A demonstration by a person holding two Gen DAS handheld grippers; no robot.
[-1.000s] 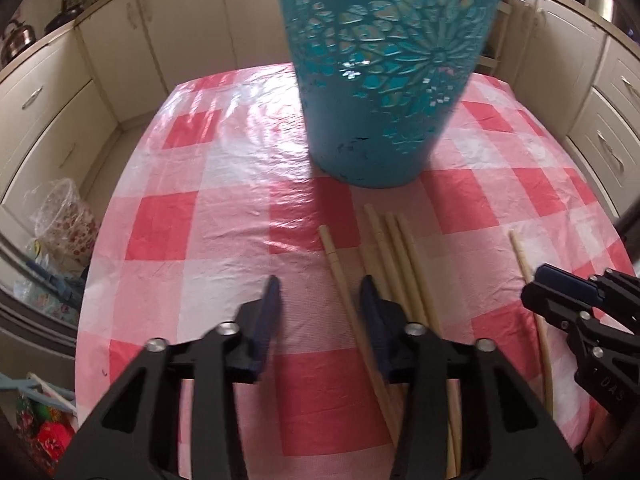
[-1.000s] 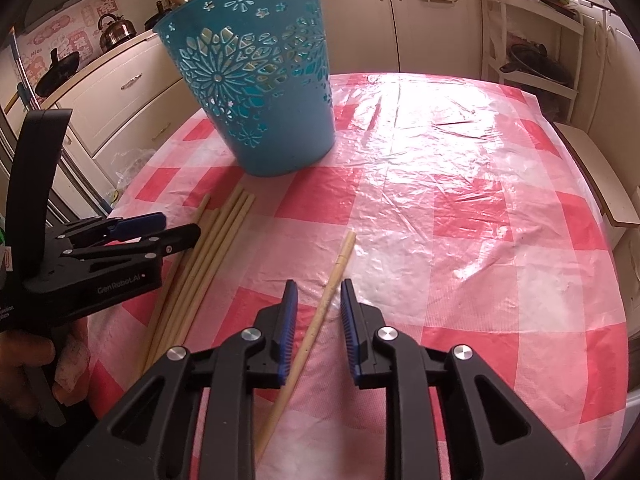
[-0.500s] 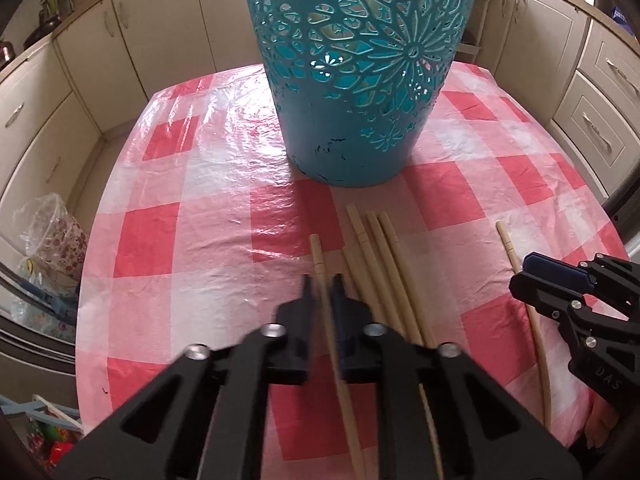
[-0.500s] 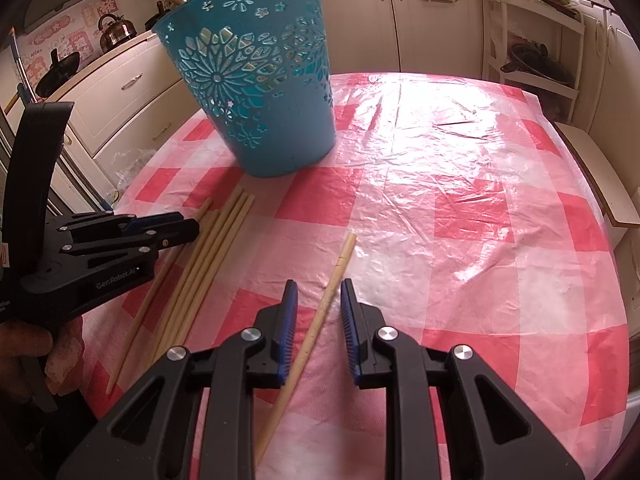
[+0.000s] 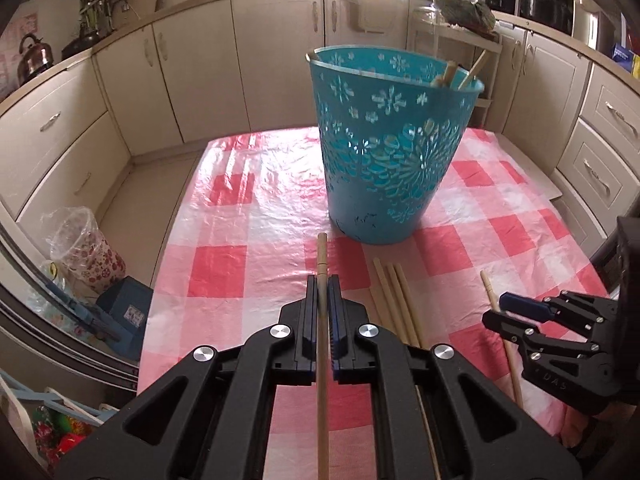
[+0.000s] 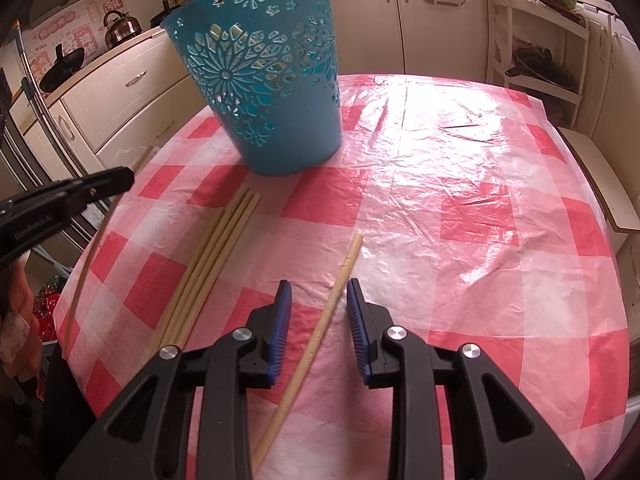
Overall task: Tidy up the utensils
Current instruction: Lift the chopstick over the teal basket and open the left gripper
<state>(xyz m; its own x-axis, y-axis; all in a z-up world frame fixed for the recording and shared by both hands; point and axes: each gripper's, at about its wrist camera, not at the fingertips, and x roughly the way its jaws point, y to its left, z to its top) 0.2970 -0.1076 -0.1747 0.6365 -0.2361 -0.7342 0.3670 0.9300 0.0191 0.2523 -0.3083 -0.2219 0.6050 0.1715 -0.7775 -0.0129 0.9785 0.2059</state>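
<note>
While the left gripper (image 5: 321,312) clamped one chopstick (image 5: 321,360), its long axis ran straight ahead toward the blue basket (image 5: 390,144).
Right gripper (image 6: 318,312) jaws were opening astride a loose chopstick (image 6: 334,292) on the checked surface (image 6: 480,208); four more chopsticks (image 6: 216,256) lay beside it, short of the basket.

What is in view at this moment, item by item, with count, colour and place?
Basket: one, teal, cut-out flower pattern, upright on the table.
Sticks in basket: at least two, tan, tips over the rim.
Chopstick bundle: four, pale, side by side on the cloth in front of the basket.
Single chopstick: one, pale, flat on the cloth.
Held chopstick: one, tan, lifted off the cloth.
Tablecloth: one, red and white check, plastic.
Kettle: one, metal, on the counter.
Left gripper: black, blue pads, shut on the held chopstick.
Right gripper: black, blue pads, opening, straddling the single chopstick without touching.
</note>
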